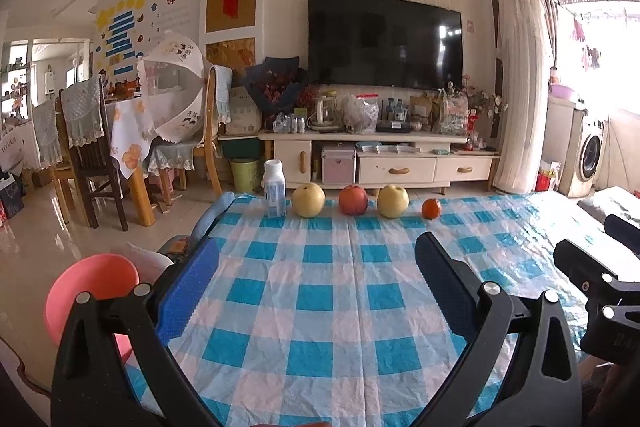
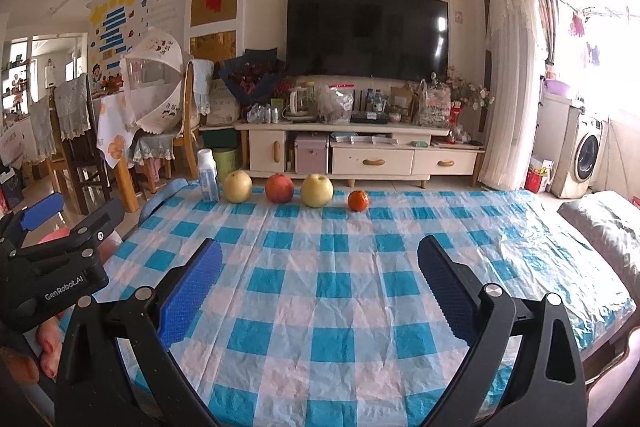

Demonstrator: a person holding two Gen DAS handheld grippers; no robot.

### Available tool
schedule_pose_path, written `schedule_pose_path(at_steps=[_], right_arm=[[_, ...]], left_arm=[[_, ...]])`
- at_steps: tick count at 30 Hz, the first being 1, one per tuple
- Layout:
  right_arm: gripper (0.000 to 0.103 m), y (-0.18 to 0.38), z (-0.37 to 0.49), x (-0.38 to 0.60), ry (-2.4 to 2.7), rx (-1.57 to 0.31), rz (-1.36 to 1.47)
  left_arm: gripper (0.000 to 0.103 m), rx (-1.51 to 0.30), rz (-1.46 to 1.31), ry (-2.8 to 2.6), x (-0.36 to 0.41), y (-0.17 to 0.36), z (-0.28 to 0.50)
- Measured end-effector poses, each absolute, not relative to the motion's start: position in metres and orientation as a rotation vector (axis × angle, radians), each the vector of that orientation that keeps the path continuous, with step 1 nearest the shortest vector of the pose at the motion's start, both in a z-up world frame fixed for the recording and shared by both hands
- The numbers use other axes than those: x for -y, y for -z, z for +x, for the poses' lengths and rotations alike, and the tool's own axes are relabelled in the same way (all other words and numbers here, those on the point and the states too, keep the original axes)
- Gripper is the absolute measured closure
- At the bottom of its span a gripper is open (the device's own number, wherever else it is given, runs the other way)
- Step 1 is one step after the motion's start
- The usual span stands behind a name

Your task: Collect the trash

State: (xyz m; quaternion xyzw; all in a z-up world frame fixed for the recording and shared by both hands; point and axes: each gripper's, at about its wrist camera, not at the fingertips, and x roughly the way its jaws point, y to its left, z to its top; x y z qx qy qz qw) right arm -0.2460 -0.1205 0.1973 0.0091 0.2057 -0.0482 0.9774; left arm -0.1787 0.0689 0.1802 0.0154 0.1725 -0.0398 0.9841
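Observation:
A white plastic bottle with a blue label (image 1: 274,190) stands upright at the table's far left edge; it also shows in the right wrist view (image 2: 208,175). Beside it runs a row of fruit: a yellow pear (image 1: 308,200), a red apple (image 1: 353,200), a second yellow pear (image 1: 393,201) and a small orange (image 1: 431,208). My left gripper (image 1: 316,259) is open and empty above the near part of the table. My right gripper (image 2: 319,261) is open and empty too, to the left one's right. Both are well short of the row.
The table carries a blue-and-white checked cloth (image 1: 340,291). A pink bin (image 1: 92,291) sits on the floor by the table's near left corner. A green bin (image 1: 245,174) stands by the TV cabinet (image 1: 400,155). Chairs and a dining table (image 1: 120,131) stand at the left.

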Motion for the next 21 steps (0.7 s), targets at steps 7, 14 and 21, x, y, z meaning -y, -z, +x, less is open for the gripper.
schedule_pose_path(at_steps=[7,14,21], right_arm=[[0.006,-0.172,-0.220,0.132,0.085,-0.460,0.043],[0.006,-0.140,-0.167,0.150,0.079,-0.550,0.090],[0.006,-0.075,-0.087,0.172,0.129,-0.732,0.105]], left_arm=[[0.004,-0.399,0.064,0.068,-0.056,-0.158,-0.151],[0.004,-0.526,0.084,0.070,-0.039,-0.118,-0.101],[0.004,-0.742,0.075,0.045,-0.025,-0.052,-0.033]])
